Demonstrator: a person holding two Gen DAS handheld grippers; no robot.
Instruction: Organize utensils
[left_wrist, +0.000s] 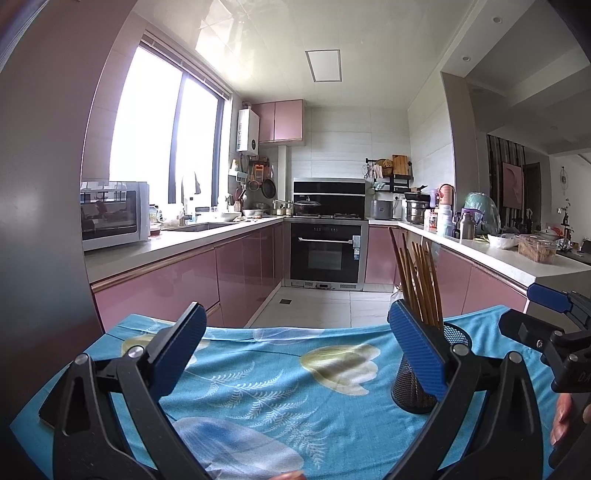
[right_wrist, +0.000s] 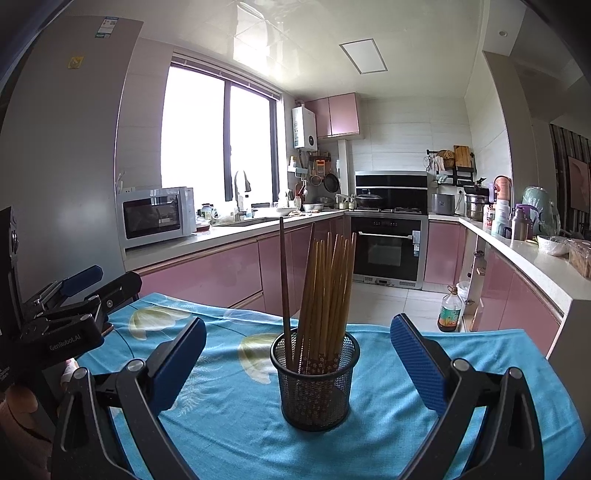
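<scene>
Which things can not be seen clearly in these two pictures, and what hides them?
- Mesh holder, left wrist view: mostly covered by the left gripper's own blue pad.
- Chopsticks, right wrist view: lower ends blurred behind the mesh; exact count uncertain.
- Tablecloth: near edge cut off by both frames, so utensils lying closer cannot be ruled out.
- Right gripper, left wrist view: cut by the frame edge.

The cup (right_wrist: 315, 380) is black wire mesh, and the chopsticks (right_wrist: 325, 280) in it look like smooth wood. The cloth (right_wrist: 236, 413) is soft, matt fabric. Each hand-held gripper (right_wrist: 298, 363) is matt black plastic with rough blue pads (right_wrist: 417, 363).
</scene>
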